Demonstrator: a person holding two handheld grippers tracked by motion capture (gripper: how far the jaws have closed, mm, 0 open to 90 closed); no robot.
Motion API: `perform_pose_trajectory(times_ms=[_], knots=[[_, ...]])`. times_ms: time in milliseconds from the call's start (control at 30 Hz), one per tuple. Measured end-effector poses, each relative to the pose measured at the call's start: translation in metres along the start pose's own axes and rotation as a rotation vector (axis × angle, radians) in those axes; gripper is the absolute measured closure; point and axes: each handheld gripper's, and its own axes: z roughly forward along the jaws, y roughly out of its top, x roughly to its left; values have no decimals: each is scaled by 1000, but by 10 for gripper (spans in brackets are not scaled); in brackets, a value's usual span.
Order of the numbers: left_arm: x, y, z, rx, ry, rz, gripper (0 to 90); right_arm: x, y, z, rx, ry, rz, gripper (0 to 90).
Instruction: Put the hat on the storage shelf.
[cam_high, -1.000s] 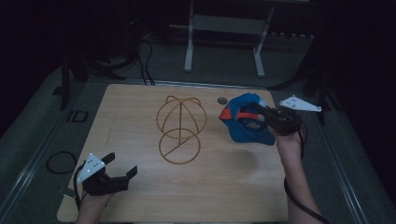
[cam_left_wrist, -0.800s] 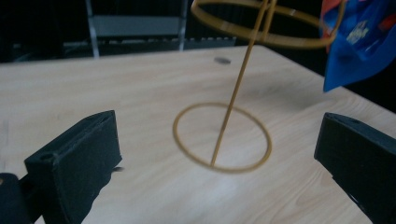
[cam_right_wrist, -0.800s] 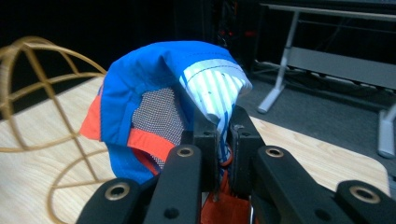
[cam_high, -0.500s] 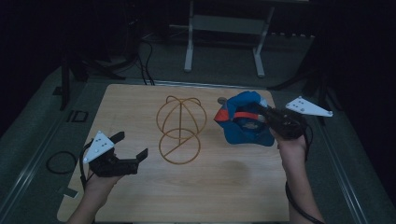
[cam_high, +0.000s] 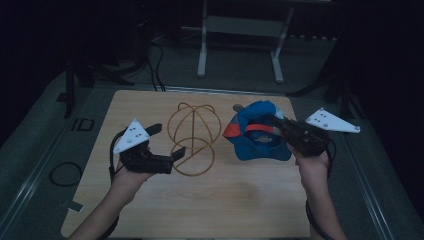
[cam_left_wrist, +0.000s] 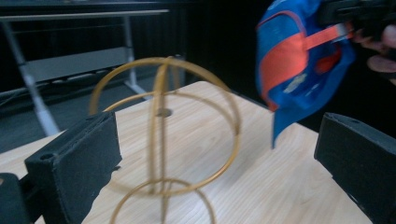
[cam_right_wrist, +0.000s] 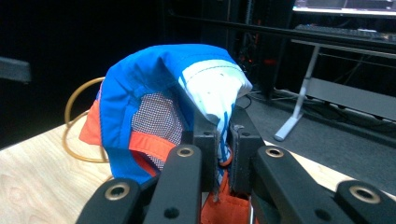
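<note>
the blue fabric cap with orange trim and a white panel (cam_high: 257, 132) is off the table, clamped by its fabric between the nearly closed jaws of your right gripper (cam_right_wrist: 225, 140), and it hangs just to the right of the golden wire hat stand of crossed hoops on a ring base (cam_high: 192, 135). so the pickup looks done: you have the cap lifted and held near stand height. what's left, as i read it, is the placing itself, since the cap isn't over the stand's dome yet and the two sit near each other but apart. your left gripper (cam_high: 167, 142) hovers with its jaws wide apart and nothing between the pads, just left of the stand's base on the light wooden table (cam_high: 200, 200); from its own view the stand sits between the open jaws, so it seems ready to steady the wire or help spread the cap. a small dark round object (cam_high: 237, 107) lies behind the cap; i can't tell what it is
</note>
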Motion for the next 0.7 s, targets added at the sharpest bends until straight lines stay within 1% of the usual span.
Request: perform_pose_trajectory(times_ms=[33, 67, 133, 167, 233, 300, 333, 367, 433, 467, 500, 567, 600, 633, 667, 700], knots=[[-4, 5, 4, 1, -12, 14, 6, 1, 0, 0, -1, 6, 0, 843], [-7, 9, 8, 6, -28, 18, 6, 3, 1, -1, -7, 15, 2, 843], [-14, 15, 17, 13, -38, 38, 12, 5, 1, -1, -7, 18, -6, 843], [-17, 19, 23, 18, -47, 42, 12, 7, 1, -1, -8, 30, -4, 842], [-24, 25, 33, 17, -73, 53, 12, 9, 0, -1, -6, 33, -11, 843], [-30, 30, 42, 14, -78, 71, 12, 11, 0, 0, -3, 50, -11, 843], [-33, 34, 48, 16, -94, 77, 12, 12, -1, 0, 0, 45, -21, 843], [-35, 35, 51, 19, -100, 86, 12, 14, -1, 0, 4, 49, -24, 843], [-40, 41, 60, 29, -101, 117, 12, 16, -3, 0, 5, 61, -19, 843], [-41, 42, 63, 31, -108, 118, 14, 17, -3, 1, 10, 62, -27, 843], [-42, 45, 65, 32, -114, 120, 54, 18, -4, 1, 9, 69, -25, 843], [-44, 50, 71, 38, -125, 126, 63, 21, -5, 0, 11, 72, -35, 843], [-46, 54, 76, 46, -137, 127, 63, 22, -6, 0, 13, 74, -36, 843], [-46, 54, 76, 46, -137, 127, 87, 22, -6, 0, 13, 74, -36, 843], [-47, 57, 80, 51, -135, 127, 87, 23, -7, 0, 8, 87, -28, 843], [-47, 59, 83, 57, -131, 121, 111, 25, -7, -1, 11, 81, -37, 843]])
